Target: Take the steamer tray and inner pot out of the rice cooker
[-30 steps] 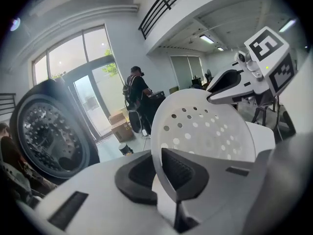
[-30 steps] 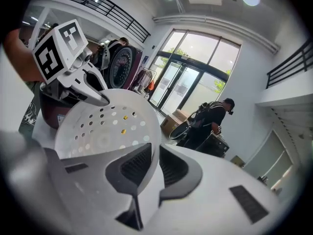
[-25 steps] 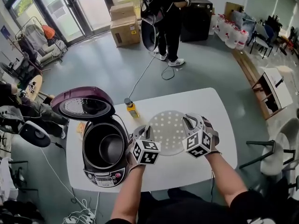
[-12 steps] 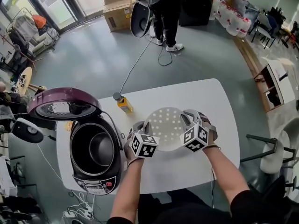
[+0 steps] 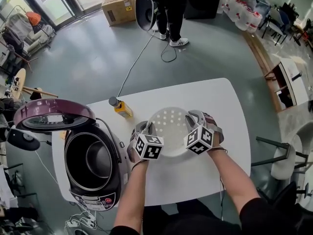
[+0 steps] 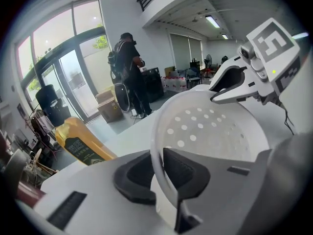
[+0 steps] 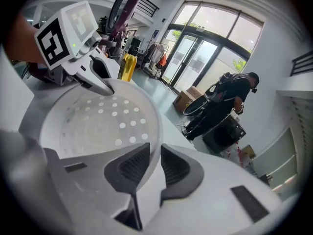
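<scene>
Steamer tray [image 5: 168, 131] out, at surface [image 5: 195, 180] centre; left gripper [image 5: 143, 129] and right gripper [image 5: 192, 118] fingers clenched on rim. Inner pot [image 5: 93, 161] not yet out of rice cooker [image 5: 95, 196].

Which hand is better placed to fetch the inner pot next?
Left, likely: both tongs grip the steamer tray, but the left tongs sit beside the open rice cooker holding the inner pot; the right tongs are across the tray.

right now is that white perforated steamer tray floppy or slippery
Probably stiff: the white perforated plastic steamer tray holds its round shape though pinched only at opposite rims. Likely light, being thin-walled. The smooth glossy rim could slip.
</scene>
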The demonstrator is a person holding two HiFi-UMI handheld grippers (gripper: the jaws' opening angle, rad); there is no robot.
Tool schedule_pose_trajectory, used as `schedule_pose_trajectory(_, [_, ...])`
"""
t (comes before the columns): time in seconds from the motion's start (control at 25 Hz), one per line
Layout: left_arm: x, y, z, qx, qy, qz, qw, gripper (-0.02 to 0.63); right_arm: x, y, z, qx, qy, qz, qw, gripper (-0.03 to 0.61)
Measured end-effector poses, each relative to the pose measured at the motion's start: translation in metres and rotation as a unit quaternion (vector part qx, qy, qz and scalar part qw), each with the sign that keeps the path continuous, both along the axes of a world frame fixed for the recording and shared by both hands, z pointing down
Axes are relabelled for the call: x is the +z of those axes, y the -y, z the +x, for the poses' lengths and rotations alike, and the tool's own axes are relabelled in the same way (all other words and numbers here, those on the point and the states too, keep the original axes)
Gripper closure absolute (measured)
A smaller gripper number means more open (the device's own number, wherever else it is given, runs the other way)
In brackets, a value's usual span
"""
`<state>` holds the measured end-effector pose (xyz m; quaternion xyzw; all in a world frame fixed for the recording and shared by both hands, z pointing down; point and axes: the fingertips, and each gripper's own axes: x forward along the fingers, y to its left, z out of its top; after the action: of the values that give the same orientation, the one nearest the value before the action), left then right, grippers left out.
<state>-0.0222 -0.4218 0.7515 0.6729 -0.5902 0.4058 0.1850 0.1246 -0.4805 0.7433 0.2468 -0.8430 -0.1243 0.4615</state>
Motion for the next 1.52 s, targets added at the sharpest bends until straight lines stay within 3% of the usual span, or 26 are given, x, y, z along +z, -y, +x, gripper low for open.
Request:
schedule_pose_trajectory(0.32, [0.024, 0.009, -0.005, -0.020, 0.007, 0.002, 0.9998, 0.512, 0.025, 0.005, 0.003, 0.009, -0.017, 0.013, 1.000, 0.493])
schedule_pose_trajectory(0.4, [0.024, 0.009, -0.007, -0.026, 0.009, 0.008, 0.9996, 0.468, 0.027, 0.006, 0.003, 0.009, -0.018, 0.026, 0.999, 0.491])
schedule_pose_trajectory(0.52, [0.015, 0.007, -0.005, -0.033, 0.011, 0.020, 0.9992, 0.377, 0.019, 0.003, 0.002, 0.015, 0.002, 0.044, 0.999, 0.411])
schedule_pose_trajectory(0.6, [-0.002, 0.005, -0.002, -0.039, 0.009, 0.039, 0.9985, 0.325, 0.003, -0.001, 0.000, 0.023, 0.026, 0.051, 0.998, 0.399])
schedule_pose_trajectory(0.8, [-0.073, -0.012, 0.016, -0.047, -0.017, 0.107, 0.9930, 0.312, -0.066, -0.018, -0.001, 0.038, 0.097, 0.067, 0.992, 0.390])
schedule_pose_trajectory(1.04, [-0.161, -0.052, 0.043, -0.060, -0.079, 0.189, 0.9769, 0.310, -0.159, -0.058, 0.004, 0.050, 0.185, 0.069, 0.979, 0.385])
schedule_pose_trajectory(1.2, [-0.202, -0.080, 0.051, -0.047, -0.109, 0.205, 0.9715, 0.321, -0.199, -0.088, 0.003, 0.041, 0.220, 0.071, 0.972, 0.385])
schedule_pose_trajectory(1.52, [-0.260, -0.134, 0.019, -0.050, -0.089, 0.231, 0.9676, 0.322, -0.280, -0.144, -0.040, -0.018, 0.272, 0.083, 0.959, 0.385])
